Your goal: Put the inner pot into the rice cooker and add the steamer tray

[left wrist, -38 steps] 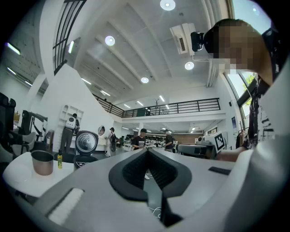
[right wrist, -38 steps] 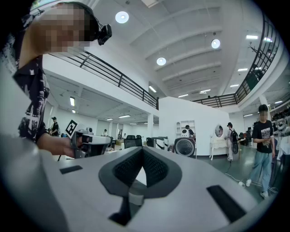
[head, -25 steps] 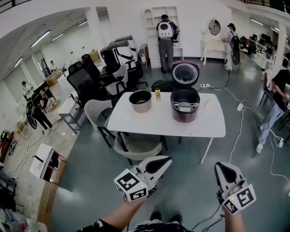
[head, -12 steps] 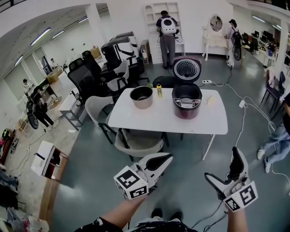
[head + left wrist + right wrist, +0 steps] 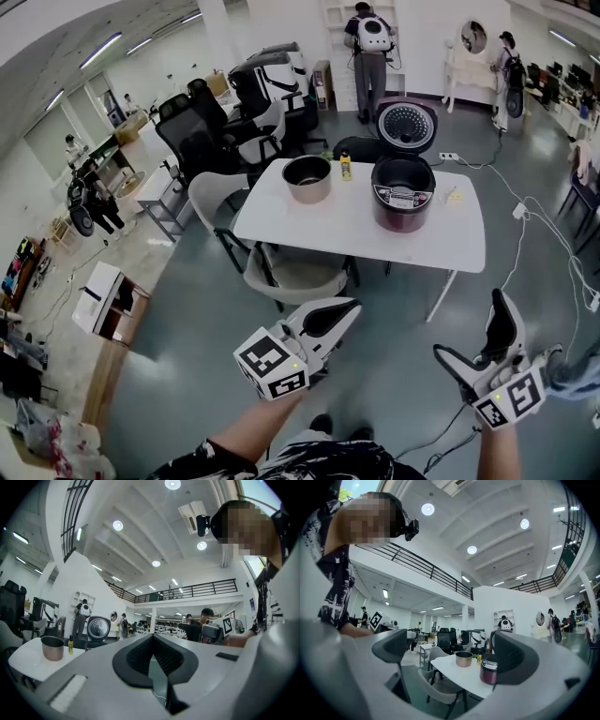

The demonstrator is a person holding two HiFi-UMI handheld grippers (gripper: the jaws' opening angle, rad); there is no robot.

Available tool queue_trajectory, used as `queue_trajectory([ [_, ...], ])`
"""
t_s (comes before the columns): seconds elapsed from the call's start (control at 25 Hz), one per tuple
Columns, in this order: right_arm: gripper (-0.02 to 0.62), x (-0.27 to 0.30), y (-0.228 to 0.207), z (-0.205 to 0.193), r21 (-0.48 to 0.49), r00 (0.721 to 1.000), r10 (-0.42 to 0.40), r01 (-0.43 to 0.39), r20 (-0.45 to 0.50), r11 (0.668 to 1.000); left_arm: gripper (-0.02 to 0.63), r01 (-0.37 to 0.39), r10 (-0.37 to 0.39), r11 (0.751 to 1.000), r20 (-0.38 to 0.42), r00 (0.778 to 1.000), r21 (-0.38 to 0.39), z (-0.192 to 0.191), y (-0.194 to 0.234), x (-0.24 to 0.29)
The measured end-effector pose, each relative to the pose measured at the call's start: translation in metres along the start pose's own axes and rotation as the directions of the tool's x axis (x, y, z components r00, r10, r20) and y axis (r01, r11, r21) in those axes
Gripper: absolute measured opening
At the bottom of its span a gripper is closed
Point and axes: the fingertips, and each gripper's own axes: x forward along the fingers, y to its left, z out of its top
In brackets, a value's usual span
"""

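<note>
Both hands hold their grippers low and near, pointing ahead at the table (image 5: 375, 246), well apart from it. The left gripper (image 5: 349, 307) has its jaws pressed together on nothing. The right gripper (image 5: 472, 332) has its jaws spread wide and empty. On the far table the pot (image 5: 307, 178) stands left, apart from the open-lidded cooker (image 5: 403, 194) on the right, with a yellow bottle (image 5: 345, 166) between them. A chair (image 5: 292, 277) sits at the near side. The right gripper view alone frames pot and cooker between its jaws. The left gripper view shows the pot far to its left.
</note>
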Motion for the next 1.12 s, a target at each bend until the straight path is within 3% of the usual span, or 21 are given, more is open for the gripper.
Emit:
queue_trajectory([
  [0.24,0.529,0.029,-0.02,-0.006,0.004,0.998,0.063,-0.063,-0.002,0.998,0.006,-0.073,0.073,0.997,-0.011,0.997,0.006,-0.004,0.02,0.002],
  [0.48,0.529,0.095,-0.041,-0.037,0.01,0.994,0.109,-0.109,-0.012,0.994,0.006,-0.123,0.123,0.992,-0.017,0.992,-0.005,-0.018,0.092,0.014],
  [0.88,0.529,0.245,-0.108,-0.069,-0.012,0.995,0.084,-0.085,-0.062,0.996,0.006,-0.03,0.03,0.999,0.001,1.0,-0.035,-0.01,0.238,0.09],
  [1.12,0.529,0.303,-0.138,-0.078,-0.015,0.994,0.078,-0.079,-0.074,0.997,0.005,0.013,-0.013,0.999,-0.005,1.0,-0.048,-0.004,0.293,0.128],
])
